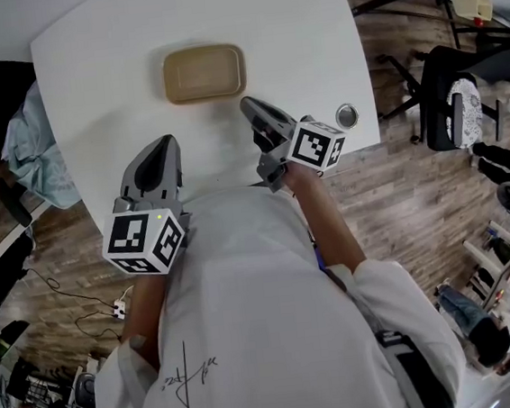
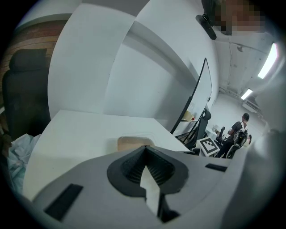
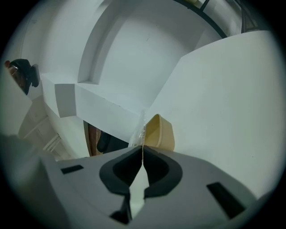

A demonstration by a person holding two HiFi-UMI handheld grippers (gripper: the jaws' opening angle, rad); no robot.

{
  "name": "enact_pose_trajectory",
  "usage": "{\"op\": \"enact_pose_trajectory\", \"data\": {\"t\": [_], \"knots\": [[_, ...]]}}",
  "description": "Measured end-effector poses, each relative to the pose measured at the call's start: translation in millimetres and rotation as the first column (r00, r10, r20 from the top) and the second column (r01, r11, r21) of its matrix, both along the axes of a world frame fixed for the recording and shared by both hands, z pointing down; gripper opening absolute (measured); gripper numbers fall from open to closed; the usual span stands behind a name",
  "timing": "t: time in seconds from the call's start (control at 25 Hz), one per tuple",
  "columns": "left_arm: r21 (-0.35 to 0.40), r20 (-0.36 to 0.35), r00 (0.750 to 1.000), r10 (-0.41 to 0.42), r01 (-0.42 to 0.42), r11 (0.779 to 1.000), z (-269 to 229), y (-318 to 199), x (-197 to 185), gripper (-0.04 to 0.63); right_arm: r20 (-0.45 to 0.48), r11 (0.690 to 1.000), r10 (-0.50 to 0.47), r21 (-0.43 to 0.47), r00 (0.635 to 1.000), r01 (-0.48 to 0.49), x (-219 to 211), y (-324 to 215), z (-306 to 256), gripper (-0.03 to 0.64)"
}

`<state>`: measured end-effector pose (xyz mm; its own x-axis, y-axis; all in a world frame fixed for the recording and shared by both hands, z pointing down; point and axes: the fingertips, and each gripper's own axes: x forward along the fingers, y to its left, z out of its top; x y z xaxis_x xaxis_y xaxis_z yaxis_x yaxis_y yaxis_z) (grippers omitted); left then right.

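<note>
The item: a shallow tan tray (image 1: 204,73), lying flat on the white table (image 1: 113,59), dead ahead of the person at 12 o'clock and apart from every edge. The right gripper view shows a clear film or lid at its near rim; what it is cannot be told.

Right gripper (image 1: 246,102): at about 5 o'clock from the tray, tips just beside its near right corner, not touching. Its own view shows the jaws pressed together with nothing between them, and the tray (image 3: 161,132) directly beyond the tips (image 3: 143,147).

Left gripper (image 1: 169,140): at about 7 o'clock from the tray, farther off, over bare table. Jaws likewise together and empty, with the tray (image 2: 132,143) beyond the tips (image 2: 145,147).

A round metal fitting (image 1: 346,116) sits at 4 o'clock, near the table's right edge.

Risks, as judged:
- With the jaws shut, any forward contact would shove the tray rather than grip it. It looks light and the table smooth, so it would likely skid toward 12 o'clock.
- A one-sided nudge from the nearer right gripper would spin it.
- The clear part at the rim could be caught and pulled loose.
</note>
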<state>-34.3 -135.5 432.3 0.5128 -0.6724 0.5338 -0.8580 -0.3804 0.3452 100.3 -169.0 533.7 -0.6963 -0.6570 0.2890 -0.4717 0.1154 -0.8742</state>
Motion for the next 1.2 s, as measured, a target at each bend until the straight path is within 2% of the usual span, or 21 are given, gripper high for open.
{"op": "enact_pose_trajectory", "data": {"t": [0.72, 1.2], "knots": [[0.035, -0.033, 0.998, -0.045, 0.046, 0.998, -9, 3, -7, 0.003, 0.006, 1.000, -0.028, 0.012, 1.000, 0.028, -11, -3, -16, 0.012], [0.058, -0.083, 0.993, -0.082, 0.087, 0.995, -16, 7, -10, 0.003, 0.036, 0.999, -0.048, 0.007, 0.998, 0.048, -16, -2, -31, 0.012]]}}
